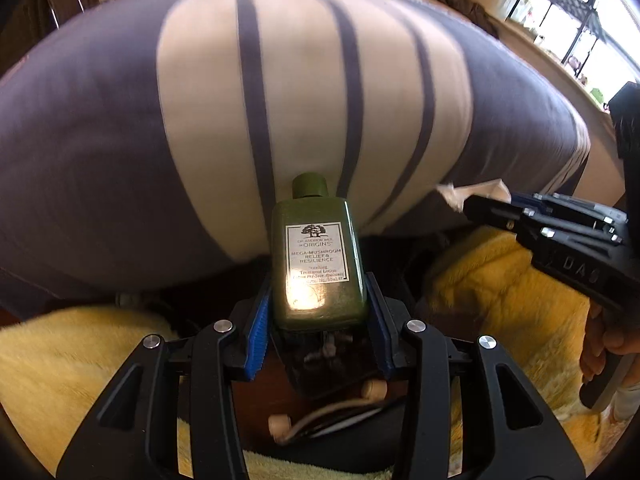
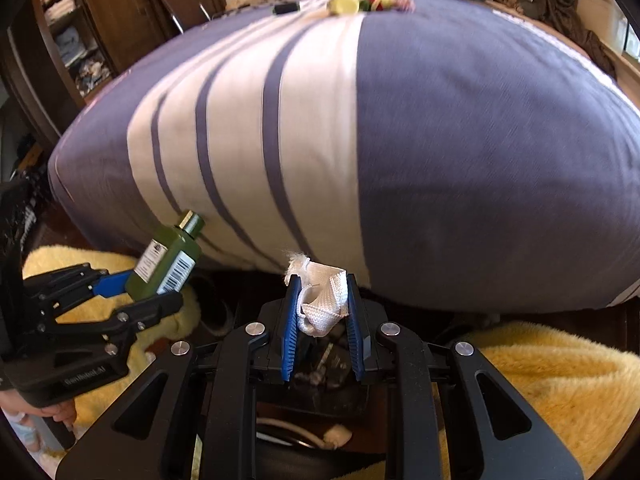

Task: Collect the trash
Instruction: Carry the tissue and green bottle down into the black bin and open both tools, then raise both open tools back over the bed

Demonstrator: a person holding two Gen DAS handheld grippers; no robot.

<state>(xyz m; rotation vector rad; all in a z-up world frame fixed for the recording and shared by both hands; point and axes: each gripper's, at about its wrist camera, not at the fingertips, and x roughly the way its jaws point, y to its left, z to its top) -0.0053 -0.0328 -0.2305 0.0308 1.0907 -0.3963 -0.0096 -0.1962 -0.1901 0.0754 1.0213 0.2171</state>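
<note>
Green plastic shows between the blue pads of the left gripper [image 1: 318, 312]: a small green lotion bottle [image 1: 318, 256] with a white label, squeezed at its bottom end so its cap sticks out in front. The right gripper [image 2: 322, 312] is closed on a crumpled white cloth scrap [image 2: 322, 300]. Both bits of trash are held in the air, probably to carry them to a bin. Just behind is a bed with a purple and white striped cover [image 2: 460, 152]. A fluffy yellow rug [image 2: 552, 380] lies on the floor below.

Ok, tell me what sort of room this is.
Most likely a bedroom: a bed with a blue and white striped cover, a wooden wardrobe with folded clothes beside it, and a fluffy yellow rug.
</note>
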